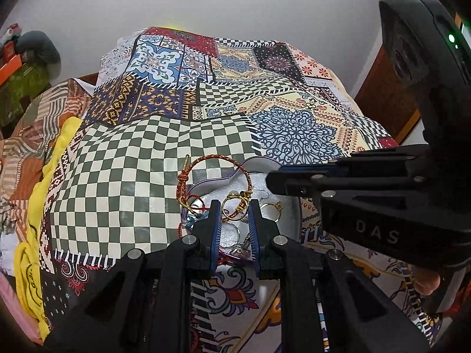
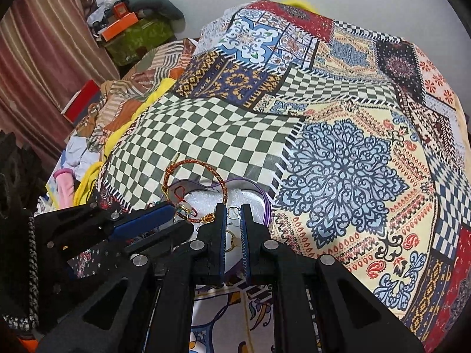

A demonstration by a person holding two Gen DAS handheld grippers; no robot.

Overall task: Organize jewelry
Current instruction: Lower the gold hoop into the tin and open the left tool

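Jewelry lies gathered in the heart-shaped metal tin with purple rim (image 1: 290, 206), the reference landmark, which rests on the patchwork-print bedspread (image 1: 147, 170). The left gripper (image 1: 234, 206) hovers above the tin's near side, jaws spread, with a thin gold wire ring (image 1: 234, 209) framed between them but not clamped. The right gripper (image 2: 234, 210) hovers above the tin's centre, jaws narrowly parted; a small clear-stone ring (image 2: 234, 211) sits at their tips, and whether they grip it cannot be determined. A red-and-gold braided cord bangle (image 1: 215, 166) leans over the tin's far rim. Judged step: selecting single pieces. The next move calls for closing on one ring without snagging neighbours.
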